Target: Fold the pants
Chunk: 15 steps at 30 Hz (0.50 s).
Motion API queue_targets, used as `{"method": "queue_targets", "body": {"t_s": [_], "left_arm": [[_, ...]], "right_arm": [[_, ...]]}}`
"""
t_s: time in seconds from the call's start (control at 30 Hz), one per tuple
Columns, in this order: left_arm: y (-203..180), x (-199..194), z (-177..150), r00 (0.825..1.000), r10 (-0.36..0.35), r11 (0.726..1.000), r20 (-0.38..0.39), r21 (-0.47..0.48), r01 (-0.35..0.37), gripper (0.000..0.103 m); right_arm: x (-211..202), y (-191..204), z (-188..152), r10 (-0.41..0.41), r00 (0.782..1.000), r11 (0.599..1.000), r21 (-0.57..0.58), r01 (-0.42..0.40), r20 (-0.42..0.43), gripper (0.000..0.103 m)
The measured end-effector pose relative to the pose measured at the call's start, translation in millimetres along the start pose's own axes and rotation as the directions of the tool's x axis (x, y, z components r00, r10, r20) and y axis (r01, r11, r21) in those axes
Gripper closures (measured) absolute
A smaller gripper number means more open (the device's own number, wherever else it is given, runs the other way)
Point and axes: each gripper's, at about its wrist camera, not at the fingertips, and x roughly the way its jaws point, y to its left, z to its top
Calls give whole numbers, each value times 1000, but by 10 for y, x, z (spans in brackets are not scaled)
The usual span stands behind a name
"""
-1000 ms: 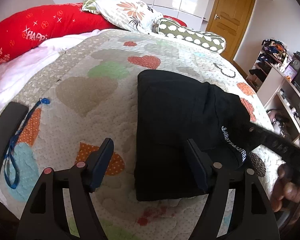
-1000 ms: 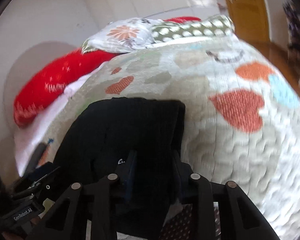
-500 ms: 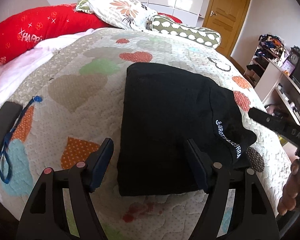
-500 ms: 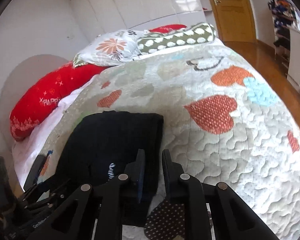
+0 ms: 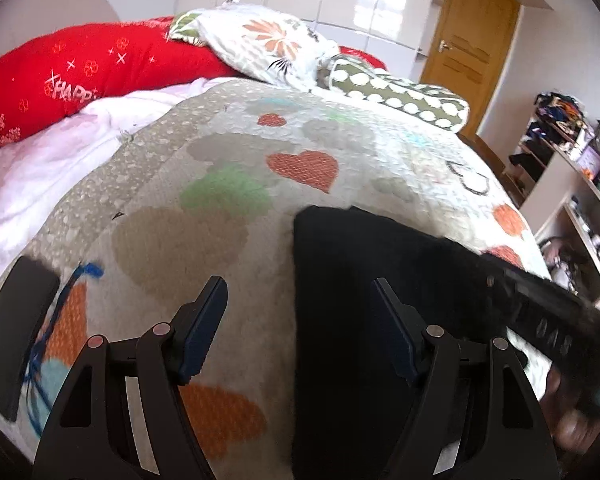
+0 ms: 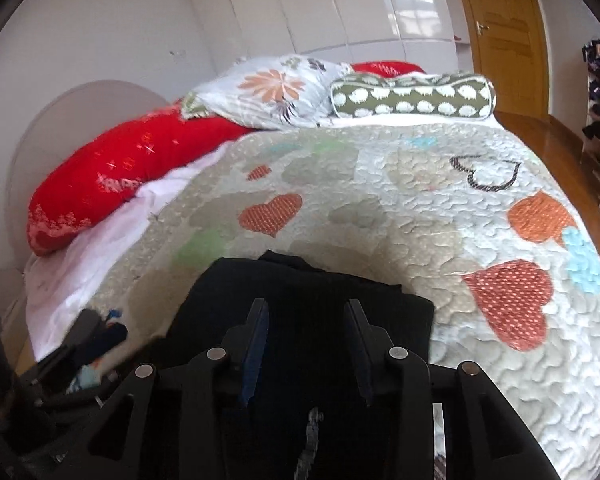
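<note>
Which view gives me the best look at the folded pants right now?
The left wrist view: the pants show their left edge and far corner on the quilt. In the right wrist view, the open right gripper hides most of them.

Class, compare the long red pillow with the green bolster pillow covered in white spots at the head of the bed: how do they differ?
The long red pillow is plain bright red with pale stars and lettering; the green bolster pillow carries rows of white spots. The red one curves along the bed's left side and looks longer; the green one lies straight across the far end. Both are tube-shaped and rest beside the floral pillow.
</note>
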Motion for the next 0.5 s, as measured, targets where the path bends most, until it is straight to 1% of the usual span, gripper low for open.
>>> {"method": "queue_targets", "body": {"t_s": [0.1, 0.13, 0.17, 0.27, 0.37, 0.43, 0.5], "left_arm": [[32, 244, 37, 998, 18, 1000, -59, -8, -19, 29], [41, 324, 20, 996, 14, 1000, -84, -13, -15, 29], [47, 354, 6, 996, 7, 1000, -89, -15, -8, 29], [81, 355, -52, 998, -4, 1000, -65, -24, 2, 24], [105, 336, -108, 999, -23, 1000, -43, -12, 22, 24], [83, 313, -125, 999, -21, 1000, -30, 11, 21, 24], [40, 288, -144, 1000, -8, 998, -7, 55, 8, 24]], "right_arm": [[155, -5, -21, -33, 999, 999, 2, 33, -27, 66], [197, -11, -38, -53, 998, 999, -6, 53, -37, 65], [252, -14, -62, -72, 996, 997, -21, 71, -47, 65], [277, 6, -143, -92, 996, 994, -62, 91, -16, 65], [292, 27, -202, -105, 994, 991, -78, 106, 10, 64], [284, 12, -210, -98, 995, 993, -67, 99, 17, 63], [289, -16, -207, -83, 996, 995, -50, 84, 22, 63]]}}
